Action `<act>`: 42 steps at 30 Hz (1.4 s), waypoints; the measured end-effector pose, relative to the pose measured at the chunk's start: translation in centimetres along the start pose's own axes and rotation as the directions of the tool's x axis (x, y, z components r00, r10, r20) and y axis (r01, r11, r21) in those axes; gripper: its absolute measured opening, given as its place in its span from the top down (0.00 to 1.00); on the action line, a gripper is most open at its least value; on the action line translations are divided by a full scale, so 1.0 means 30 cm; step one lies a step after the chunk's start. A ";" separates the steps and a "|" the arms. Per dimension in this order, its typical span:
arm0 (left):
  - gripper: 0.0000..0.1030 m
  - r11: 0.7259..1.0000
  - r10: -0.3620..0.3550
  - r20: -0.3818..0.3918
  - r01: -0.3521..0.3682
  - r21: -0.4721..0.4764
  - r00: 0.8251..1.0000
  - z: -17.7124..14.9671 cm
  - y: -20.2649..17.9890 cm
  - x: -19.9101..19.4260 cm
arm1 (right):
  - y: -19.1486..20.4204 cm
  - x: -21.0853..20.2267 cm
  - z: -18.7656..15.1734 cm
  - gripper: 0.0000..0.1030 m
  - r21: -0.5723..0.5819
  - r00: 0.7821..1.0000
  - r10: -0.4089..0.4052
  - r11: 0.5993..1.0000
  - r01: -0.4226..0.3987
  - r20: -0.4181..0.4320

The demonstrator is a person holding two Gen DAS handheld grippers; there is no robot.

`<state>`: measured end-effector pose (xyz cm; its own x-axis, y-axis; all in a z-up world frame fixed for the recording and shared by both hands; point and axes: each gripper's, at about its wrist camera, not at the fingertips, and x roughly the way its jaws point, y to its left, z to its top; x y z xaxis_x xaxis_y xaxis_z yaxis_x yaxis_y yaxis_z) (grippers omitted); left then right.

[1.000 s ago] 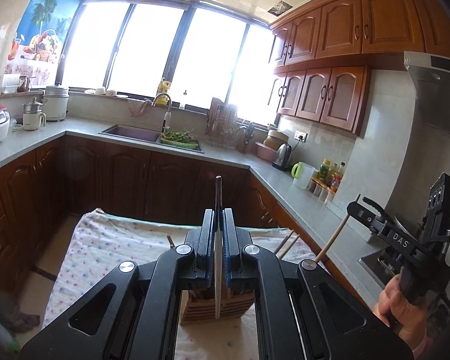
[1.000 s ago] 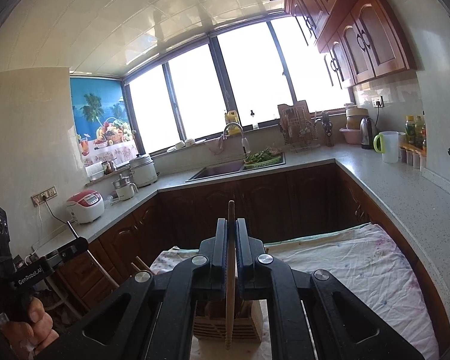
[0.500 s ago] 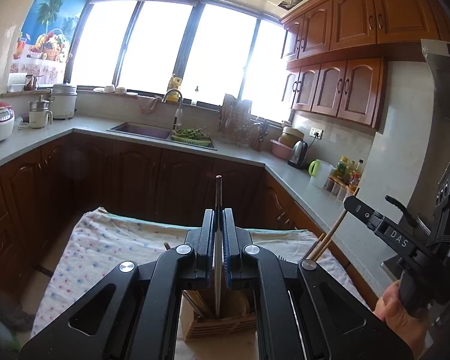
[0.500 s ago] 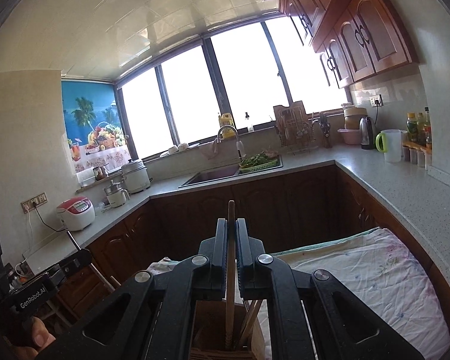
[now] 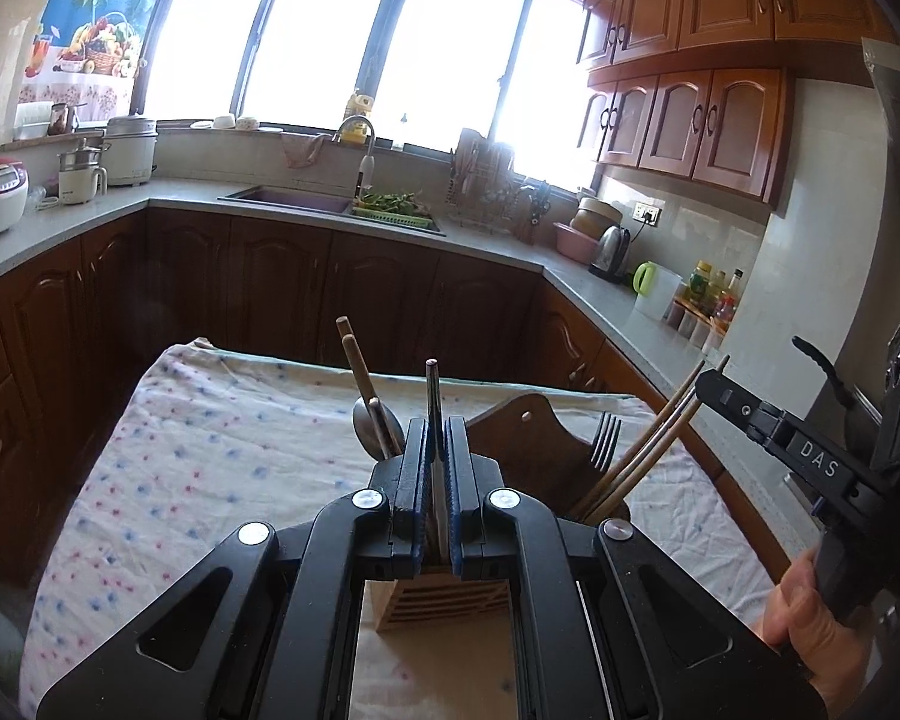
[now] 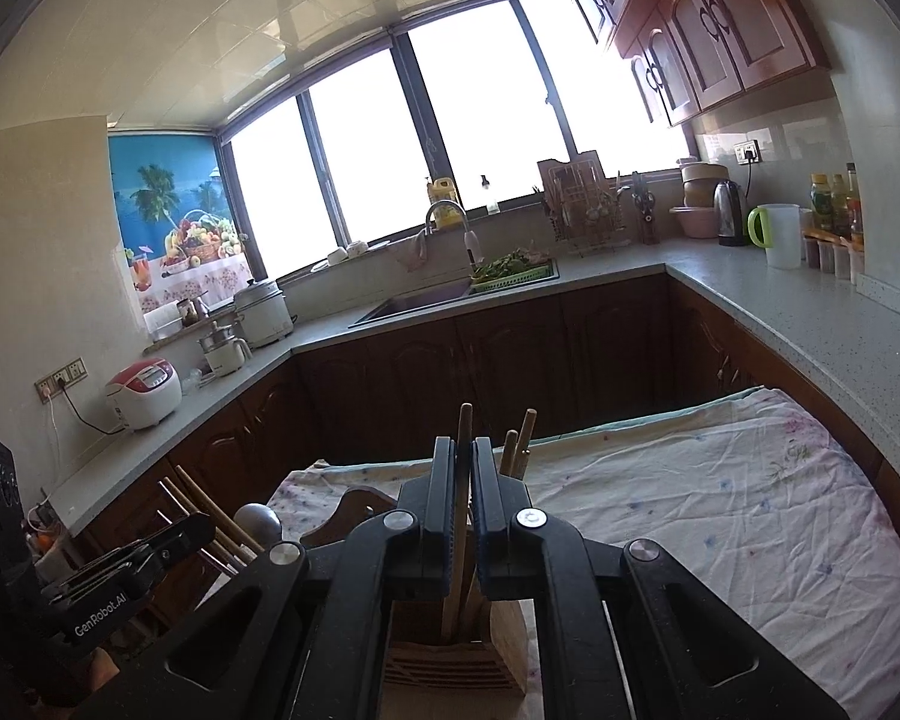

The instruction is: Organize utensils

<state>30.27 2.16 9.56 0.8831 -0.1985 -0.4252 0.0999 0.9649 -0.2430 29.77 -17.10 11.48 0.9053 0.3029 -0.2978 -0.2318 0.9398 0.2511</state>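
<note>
Two grippers hang over one wooden utensil holder (image 5: 444,597), which stands on a floral tablecloth (image 5: 210,456) at the near edge of the table. In the left wrist view the left gripper (image 5: 435,480) has its blue pads closed tight on a thin metal utensil handle (image 5: 431,384), blade-thin and upright; its lower end drops toward the holder at 6 o'clock — whether it has reached the slot is hidden by the fingers. From the holder a spoon (image 5: 375,429) and wooden chopsticks (image 5: 357,372) lean out at 11 o'clock, a fork (image 5: 605,435) rises at 1 o'clock, and another bundle of chopsticks (image 5: 648,444) slants toward 2 o'clock, where the right gripper (image 5: 711,387) sits, held by a hand (image 5: 810,600) at 4 o'clock.

In the right wrist view the right gripper (image 6: 464,480) is clamped on a wooden stick (image 6: 463,420) that stands upright and runs down into the utensil holder (image 6: 450,666) at 6 o'clock. Just beside it, at 1 o'clock, two more chopstick tips (image 6: 519,441) rise from the same holder. The left gripper (image 6: 174,540) shows at 9 o'clock — well apart from the stick.
</note>
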 end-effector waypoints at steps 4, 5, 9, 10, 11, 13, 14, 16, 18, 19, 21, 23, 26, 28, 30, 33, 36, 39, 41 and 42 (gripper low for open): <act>0.96 1.000 0.005 0.004 -0.005 0.012 1.000 -0.005 -0.002 -0.002 | -0.008 -0.005 0.000 0.95 0.007 1.000 -0.002 1.000 0.002 -0.002; 0.96 1.000 0.005 0.003 -0.005 0.013 1.000 -0.004 -0.003 -0.002 | -0.007 -0.004 0.002 0.95 0.005 1.000 -0.003 1.000 0.003 -0.004; 0.96 1.000 0.003 -0.005 -0.002 0.011 1.000 0.000 0.000 0.001 | -0.011 0.000 0.006 0.95 0.007 1.000 -0.004 1.000 0.004 -0.013; 0.96 1.000 0.002 -0.007 -0.002 0.010 1.000 0.001 0.000 0.001 | -0.011 0.002 0.006 0.95 0.009 1.000 -0.003 1.000 0.003 -0.015; 0.95 1.000 0.002 -0.009 -0.002 0.008 1.000 0.002 0.000 0.001 | -0.012 0.003 0.007 0.95 0.010 1.000 -0.002 1.000 0.003 -0.017; 0.96 1.000 -0.004 -0.016 0.004 0.008 1.000 0.003 0.004 0.004 | -0.017 0.004 0.008 0.95 0.017 1.000 0.001 1.000 0.000 -0.021; 0.96 1.000 -0.011 -0.026 0.011 0.006 1.000 0.003 0.007 0.007 | -0.018 0.004 0.009 0.94 0.019 1.000 0.002 1.000 -0.001 -0.024; 0.95 1.000 -0.019 -0.033 0.019 -0.002 0.999 0.002 0.014 0.008 | -0.018 0.004 0.009 0.94 0.024 1.000 0.005 1.000 -0.004 -0.026; 0.95 1.000 -0.019 -0.037 0.019 -0.003 0.999 0.004 0.012 0.004 | -0.020 0.003 0.011 0.93 0.031 1.000 0.010 0.999 -0.009 -0.029; 0.95 1.000 -0.018 -0.038 0.018 -0.004 0.999 0.005 0.011 0.002 | -0.023 0.002 0.011 0.93 0.036 0.999 0.013 0.999 -0.012 -0.031; 0.94 1.000 -0.018 -0.039 0.017 -0.009 0.999 0.005 0.012 -0.004 | -0.025 -0.005 0.017 0.89 0.040 1.000 0.016 0.999 -0.015 -0.026; 0.90 0.999 -0.028 -0.038 0.027 -0.018 0.999 0.005 0.013 -0.012 | -0.030 -0.021 0.024 0.63 0.051 1.000 0.021 0.999 -0.020 -0.010; 0.69 0.999 -0.030 -0.028 0.030 -0.016 0.999 0.004 0.006 -0.027 | -0.030 -0.054 0.036 0.45 0.057 1.000 0.020 0.998 -0.021 0.019; 0.56 1.000 -0.014 -0.005 0.013 -0.011 1.000 0.001 0.000 -0.046 | -0.034 -0.071 0.044 0.45 0.068 0.999 0.021 0.997 -0.023 0.028; 0.56 1.000 -0.021 -0.003 0.021 -0.017 1.000 0.002 0.000 -0.058 | -0.043 -0.089 0.047 0.43 0.079 0.999 0.021 0.997 -0.024 0.042; 0.56 1.000 -0.019 0.001 0.019 -0.024 1.000 -0.003 0.008 -0.078 | -0.056 -0.113 0.042 0.37 0.096 0.998 0.020 0.995 -0.026 0.057; 0.54 0.999 -0.013 -0.002 0.013 -0.035 1.000 -0.015 0.025 -0.099 | -0.061 -0.127 0.032 0.32 0.106 0.998 0.028 0.994 -0.034 0.057; 0.49 0.999 -0.001 -0.005 0.001 -0.053 1.000 -0.035 0.045 -0.123 | -0.060 -0.141 0.012 0.28 0.108 0.998 0.037 0.993 -0.042 0.050; 0.48 0.998 0.004 -0.010 -0.005 -0.065 1.000 -0.048 0.058 -0.137 | -0.057 -0.151 -0.002 0.28 0.106 0.998 0.041 0.993 -0.045 0.046; 0.48 0.998 0.007 -0.013 -0.008 -0.069 1.000 -0.055 0.063 -0.144 | -0.055 -0.155 -0.011 0.27 0.103 0.998 0.042 0.994 -0.046 0.042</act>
<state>25.89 4.54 9.50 0.8775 -0.1941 -0.4386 0.0610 0.9522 -0.2994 25.84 -20.02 12.15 0.9088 0.3352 -0.2484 -0.2353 0.9035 0.3581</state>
